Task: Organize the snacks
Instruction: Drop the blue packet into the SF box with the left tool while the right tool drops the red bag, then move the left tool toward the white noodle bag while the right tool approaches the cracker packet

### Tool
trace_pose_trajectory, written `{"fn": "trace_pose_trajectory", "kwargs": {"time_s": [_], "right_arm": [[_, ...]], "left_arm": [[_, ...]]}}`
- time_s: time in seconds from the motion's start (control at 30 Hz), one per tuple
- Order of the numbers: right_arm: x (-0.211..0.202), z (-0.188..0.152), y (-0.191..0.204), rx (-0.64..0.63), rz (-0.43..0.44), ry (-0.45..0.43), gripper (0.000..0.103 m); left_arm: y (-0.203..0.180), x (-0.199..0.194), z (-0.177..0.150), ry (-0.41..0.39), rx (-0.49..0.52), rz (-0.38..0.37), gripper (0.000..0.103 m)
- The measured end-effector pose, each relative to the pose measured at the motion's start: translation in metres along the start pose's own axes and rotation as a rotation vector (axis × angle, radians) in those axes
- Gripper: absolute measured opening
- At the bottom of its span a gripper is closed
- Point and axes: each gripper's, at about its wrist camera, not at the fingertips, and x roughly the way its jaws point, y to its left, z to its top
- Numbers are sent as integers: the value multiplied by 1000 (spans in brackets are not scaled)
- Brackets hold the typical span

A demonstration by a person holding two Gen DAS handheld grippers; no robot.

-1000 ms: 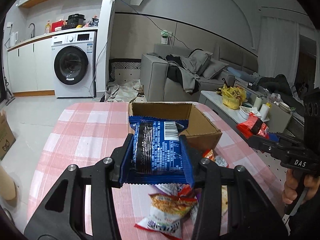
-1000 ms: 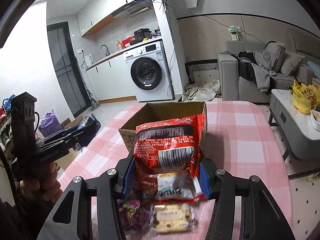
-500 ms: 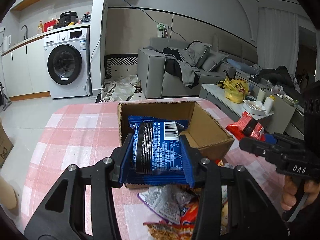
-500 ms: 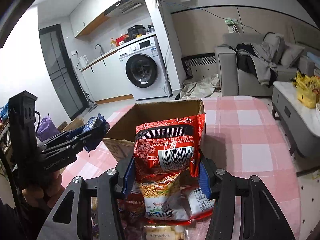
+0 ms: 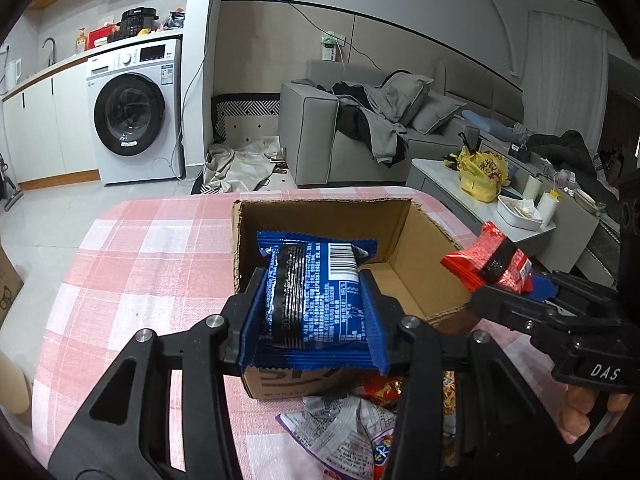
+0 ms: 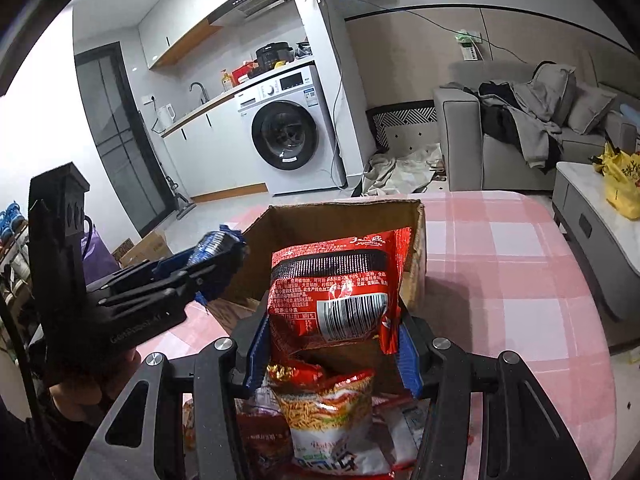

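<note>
**snackbot_fan:** Both grippers have come forward over the last second, so the cardboard box [image 5: 404,240] now sits right under the packets instead of further back. Left gripper [image 5: 314,312] is clenched on the blue packet [image 5: 316,288], which hangs over the box's near-left part. Right gripper [image 6: 330,332] is clamped on the red packet [image 6: 340,288], hovering over the box's near-right wall.

**umi_dave:** What could go wrong from here, though?

**snackbot_fan:** My guess: the blue one is close to the box's near wall, so letting go now could leave it tipped on the rim or sliding out in front of the box. The two tools are also near each other above the box, so they might bump if both drop together. And the loose snack pile [image 6: 328,420] lying just in front of the box could get dragged by a low finger.
</note>
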Motion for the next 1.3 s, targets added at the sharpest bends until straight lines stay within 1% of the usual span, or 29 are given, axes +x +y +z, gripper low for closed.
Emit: {"fn": "trace_pose_trajectory", "kwargs": {"time_s": [0.23, 0.47, 0.53, 0.6, 0.67, 0.7, 0.73, 0.77, 0.8, 0.83, 0.87, 0.9, 0.93, 1.0, 1.13, 1.23, 1.3], "right_arm": [[18, 6, 1, -5, -3, 20, 53], [32, 6, -1, -10, -12, 44, 54], [34, 7, -1, -9, -7, 46, 56], [33, 7, -1, -17, -12, 41, 60], [30, 6, -1, -16, -13, 36, 61], [28, 6, -1, -14, -7, 32, 62], [25, 6, -1, -13, -6, 29, 66], [23, 6, -1, -15, -8, 24, 72], [19, 5, -1, -21, -10, 17, 75], [16, 5, 0, -23, -12, 8, 82], [11, 4, 0, -21, -13, -1, 87], [5, 1, -2, -11, -18, -13, 95], [1, -1, -2, -5, -20, -22, 102], [-9, -5, -5, 11, -19, -41, 103], [-23, -9, -14, 49, -14, -45, 103], [-33, -18, -16, 74, -12, -48, 103], [-37, -22, -16, 77, -9, -48, 103]], "left_arm": [[-4, 20, 5, 2, 28, 16, 41], [-3, 42, 5, 37, 35, 17, 41], [-3, 45, 4, 39, 35, 22, 41], [-1, 45, 2, 46, 32, 18, 42], [0, 45, 1, 63, 27, 3, 47], [0, 43, -1, 64, 23, 4, 55], [1, 40, -2, 61, 22, 5, 60], [0, 37, -4, 56, 22, 4, 64], [-1, 34, -5, 51, 25, 2, 69], [-2, 29, -7, 43, 29, 3, 75], [-3, 25, -9, 37, 32, 23, 81], [-4, 20, -11, 32, 32, 39, 89], [-5, 12, -15, 22, 33, 55, 93], [-6, 4, -20, 28, 33, 41, 103], [0, -17, -31, 35, 7, 38, 103], [6, -33, -41, 39, -13, 33, 103], [10, -44, -48, 34, -19, 54, 103]]}}
